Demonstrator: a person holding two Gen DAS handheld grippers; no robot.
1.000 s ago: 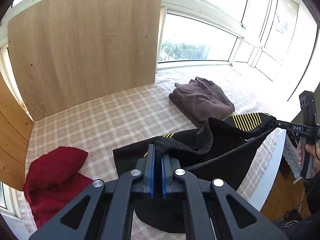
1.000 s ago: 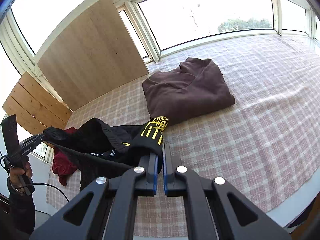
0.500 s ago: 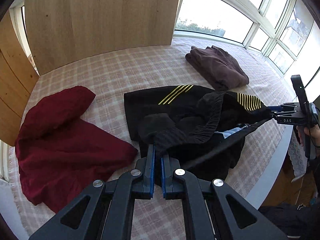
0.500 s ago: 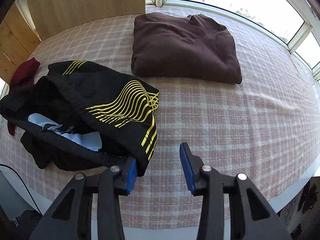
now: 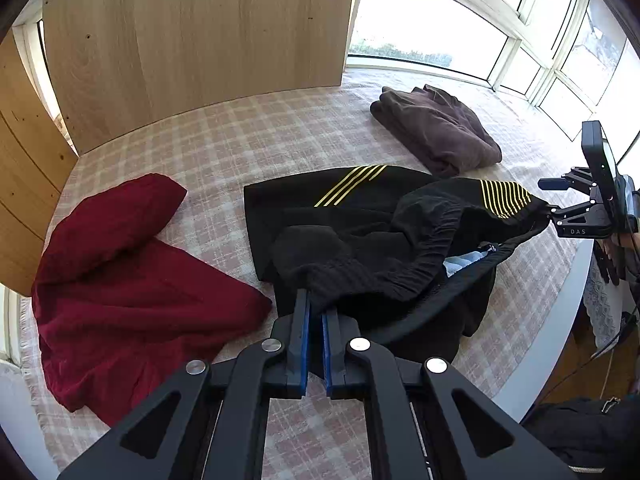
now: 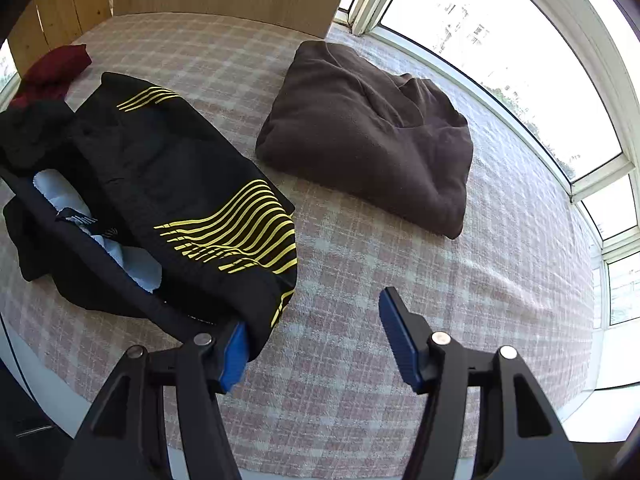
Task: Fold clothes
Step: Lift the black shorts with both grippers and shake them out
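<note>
We have the black jacket (image 5: 360, 240) pinched in our left gripper (image 5: 314, 320): its jaws are drawn almost together with a bunched fold of black cloth rising from between them, so that end of the garment stays anchored while the rest lies slack ahead. Our right gripper (image 6: 316, 344) stands with its jaws wide apart and nothing between them; the jacket's hem with the yellow stripes lies against the outer side of its left finger (image 6: 234, 350), touching it but not clamped. In the left wrist view that gripper sits at the jacket's far right end, beside the striped corner.

The jacket itself lies rumpled on the checked cloth (image 6: 440, 280), partly doubled over, a pale blue lining (image 6: 72, 200) showing where the front gapes. It is not yet a tidy fold, we judge.

Ahead and to the right of the right jaws, well apart from the jacket, the brown sweater (image 6: 372, 136) lies as a neat folded packet, as the task would want. To the left of the left jaws the red garment (image 5: 120, 288) sprawls unfolded, just beside the jacket.

We reckon the open right jaws suit either letting the striped corner rest or taking a fresh hold on it; which, we cannot tell.
</note>
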